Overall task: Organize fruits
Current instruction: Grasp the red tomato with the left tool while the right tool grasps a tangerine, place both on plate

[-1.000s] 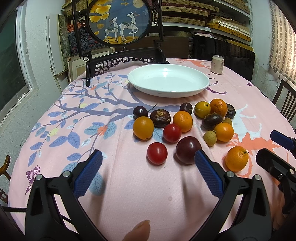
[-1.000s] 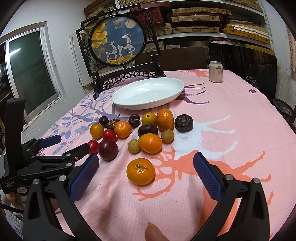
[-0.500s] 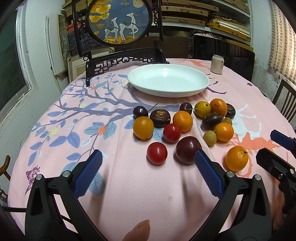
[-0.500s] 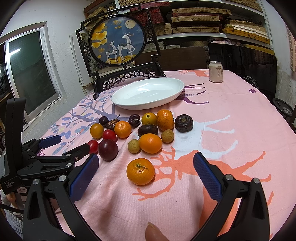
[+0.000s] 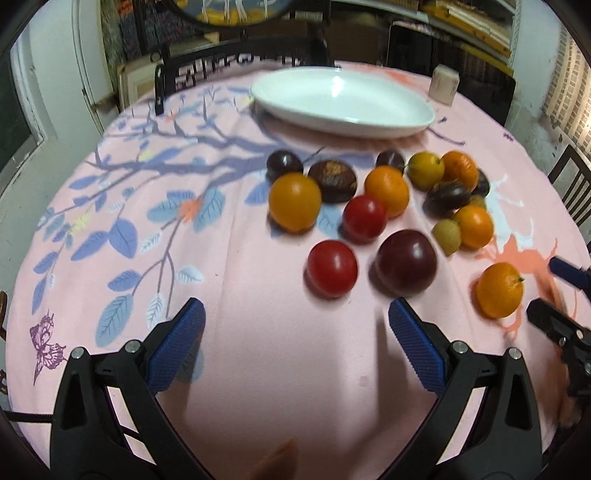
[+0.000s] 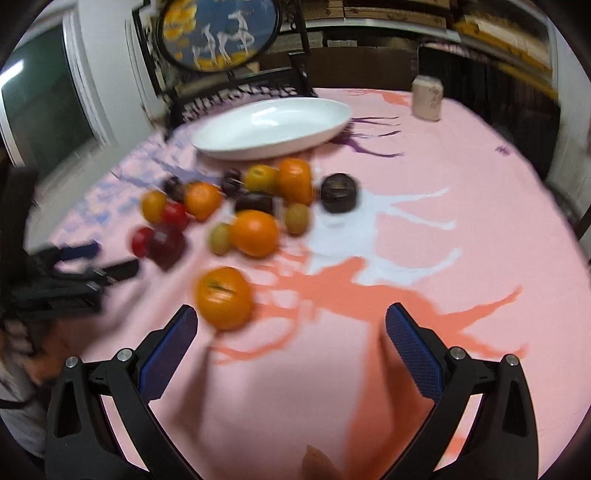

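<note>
Several fruits lie loose on the pink tablecloth (image 5: 258,332) in front of a white oval dish (image 5: 343,103). Nearest my left gripper (image 5: 295,332) are a red tomato (image 5: 331,268) and a dark plum (image 5: 406,261); its blue pads stand open and hold nothing. A lone orange mandarin (image 6: 223,297) sits just beyond the left finger of my right gripper (image 6: 291,332), which is open too with nothing in it. The same mandarin (image 5: 499,290) shows at the right of the left wrist view, beside the right gripper's fingertips (image 5: 546,317). The right wrist view is blurred by motion.
A drinks can (image 6: 427,98) stands at the far side of the table. Behind the dish is a dark carved stand with a round painted screen (image 6: 221,33). A chair back (image 5: 570,184) rises at the right edge. The left gripper (image 6: 85,266) reaches in from the left of the right wrist view.
Both grippers have moved forward and tilted down toward the fruit, which now looks larger and nearer. Both remain open. No fruit has moved.
</note>
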The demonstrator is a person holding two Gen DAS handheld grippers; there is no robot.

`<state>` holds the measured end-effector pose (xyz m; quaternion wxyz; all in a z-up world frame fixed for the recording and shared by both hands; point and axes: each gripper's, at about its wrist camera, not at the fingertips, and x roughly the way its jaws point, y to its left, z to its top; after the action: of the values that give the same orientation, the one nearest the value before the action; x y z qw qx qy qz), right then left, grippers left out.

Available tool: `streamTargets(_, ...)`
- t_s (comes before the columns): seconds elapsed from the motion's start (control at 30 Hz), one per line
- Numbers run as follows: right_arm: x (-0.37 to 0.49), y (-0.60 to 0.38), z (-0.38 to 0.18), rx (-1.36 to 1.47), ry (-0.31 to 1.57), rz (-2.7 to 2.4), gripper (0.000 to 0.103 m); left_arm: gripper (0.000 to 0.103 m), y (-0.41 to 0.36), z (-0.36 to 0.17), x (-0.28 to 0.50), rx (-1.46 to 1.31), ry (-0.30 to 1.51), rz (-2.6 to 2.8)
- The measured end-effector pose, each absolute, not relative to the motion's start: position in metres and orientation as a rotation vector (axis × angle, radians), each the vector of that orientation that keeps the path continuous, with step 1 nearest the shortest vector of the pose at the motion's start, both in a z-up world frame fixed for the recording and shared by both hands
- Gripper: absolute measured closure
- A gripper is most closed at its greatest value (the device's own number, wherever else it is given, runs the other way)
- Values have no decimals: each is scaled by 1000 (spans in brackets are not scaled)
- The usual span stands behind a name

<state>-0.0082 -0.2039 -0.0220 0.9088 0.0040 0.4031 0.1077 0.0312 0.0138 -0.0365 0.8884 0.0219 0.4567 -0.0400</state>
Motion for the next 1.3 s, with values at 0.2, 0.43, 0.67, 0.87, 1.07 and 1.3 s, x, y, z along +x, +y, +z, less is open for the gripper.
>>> streamTargets(0.2, -2, -215, -36, -69, 918, 206, 1, 2, 8, -41, 33, 128, 981, -96)
streamTargets(0.43, 3, -219, -42, -105, 960, 234, 1, 2, 13, -41, 35, 153, 958, -187)
streamTargets(0.67, 7, -217, -40, -114, 954, 256, 1, 8, 8, -36, 42, 177, 940, -245)
streamTargets(0.87, 8, -205, -25, -45, 866, 400, 17, 55, 5, -31, 47, 181, 918, -316)
streamTargets(1.07, 20, -194, -23, 32, 877, 505, 28, 56, 2, -31, 55, 174, 914, -340)
streamTargets(1.3, 14, -182, -21, 48, 882, 583, 42, 73, -3, -31, 52, 185, 908, -377)
